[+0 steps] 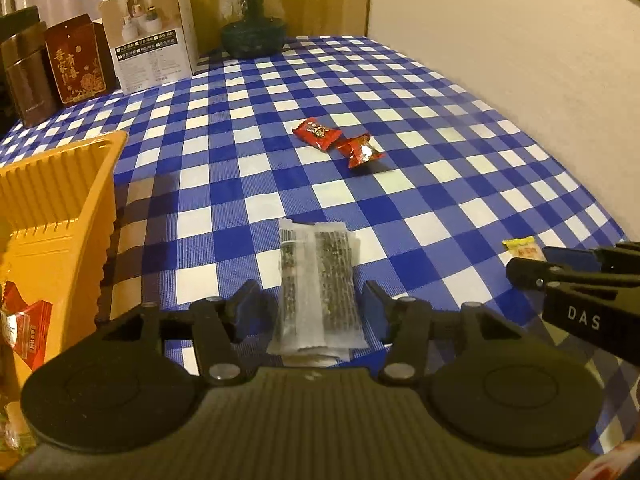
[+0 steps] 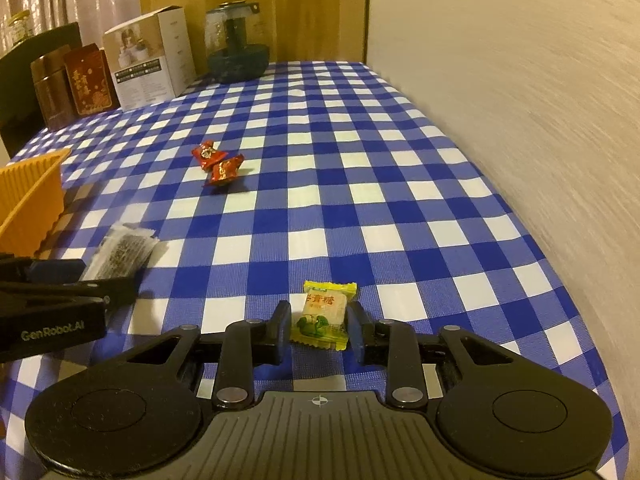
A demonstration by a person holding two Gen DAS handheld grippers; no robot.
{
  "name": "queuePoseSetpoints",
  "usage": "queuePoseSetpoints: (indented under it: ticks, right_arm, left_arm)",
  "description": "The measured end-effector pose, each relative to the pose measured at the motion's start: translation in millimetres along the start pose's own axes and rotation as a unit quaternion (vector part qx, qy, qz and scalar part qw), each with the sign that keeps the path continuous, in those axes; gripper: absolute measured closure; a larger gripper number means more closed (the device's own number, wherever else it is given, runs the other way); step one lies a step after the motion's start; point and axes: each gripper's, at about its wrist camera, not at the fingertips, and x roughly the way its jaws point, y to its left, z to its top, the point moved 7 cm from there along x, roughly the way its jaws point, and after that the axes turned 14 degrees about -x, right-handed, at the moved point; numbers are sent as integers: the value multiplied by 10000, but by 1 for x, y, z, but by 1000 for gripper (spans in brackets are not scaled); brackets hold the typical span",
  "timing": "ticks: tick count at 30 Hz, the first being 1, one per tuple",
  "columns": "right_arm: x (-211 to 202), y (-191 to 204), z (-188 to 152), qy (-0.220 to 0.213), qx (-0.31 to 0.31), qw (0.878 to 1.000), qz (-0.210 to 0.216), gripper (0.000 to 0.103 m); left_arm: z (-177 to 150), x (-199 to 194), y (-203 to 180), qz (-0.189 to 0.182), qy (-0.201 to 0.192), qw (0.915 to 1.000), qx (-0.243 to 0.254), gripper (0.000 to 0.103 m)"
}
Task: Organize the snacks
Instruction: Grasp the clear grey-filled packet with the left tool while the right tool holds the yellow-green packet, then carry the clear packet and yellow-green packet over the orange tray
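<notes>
Left claw [image 1: 308, 308]: fingers apart, straddling the clear seaweed packets [image 1: 316, 292] that lie flat on the tabletop [image 1: 440, 160]; neither pad appears to touch the wrapping.
Risk at left claw: two or more packets seem stacked and overlapping; a close could pinch only the top one, or the slick film could slide out sideways and scatter the stack.
Right claw [image 2: 318, 326]: fingers apart but close in on either side of the yellow candy [image 2: 322, 316], which rests on the tabletop near its front edge; whether the pads touch the wrapper cannot be told.
Risk at right claw: the wrapper is puffy and its crimped ends are loose; a grip on film alone may let the sweet slip or pivot, and a nudge could push it toward the edge.
Between the claws: both work near each other, so a careless swing toward the bin may cause a clash.
Orange bin [image 1: 60, 216]: left of the seaweed packets, already holding a red pack [image 1: 28, 320]; its tall ribbed wall could catch a low carry.
Red candies [image 1: 336, 140]: two, touching, mid-tabletop, well apart from both claws.
</notes>
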Motion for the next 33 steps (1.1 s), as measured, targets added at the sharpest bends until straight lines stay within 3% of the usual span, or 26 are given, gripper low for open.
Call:
queuePoseSetpoints:
  ticks: [7, 9, 11, 15, 33]
  right_arm:
    - [4, -1, 3, 56, 29, 10000, -77, 69]
    - [3, -1, 3, 81, 13, 9999, -123, 78]
    - [2, -2, 2, 115, 42, 9999, -90, 79]
    - [-7, -3, 3, 112, 76, 9999, -99, 81]
    - [-104, 34, 28, -333, 150, 9993, 44, 81]
  left_arm:
    - [3, 7, -3, 63, 36, 9998, -177, 51]
    - [4, 6, -3, 73, 57, 9997, -221, 60]
    - [3, 4, -3, 68, 71, 9997, -236, 67]
    - [1, -3, -2, -43, 143, 9993, -352, 69]
    - [9, -108, -3, -496, -183, 9975, -467, 69]
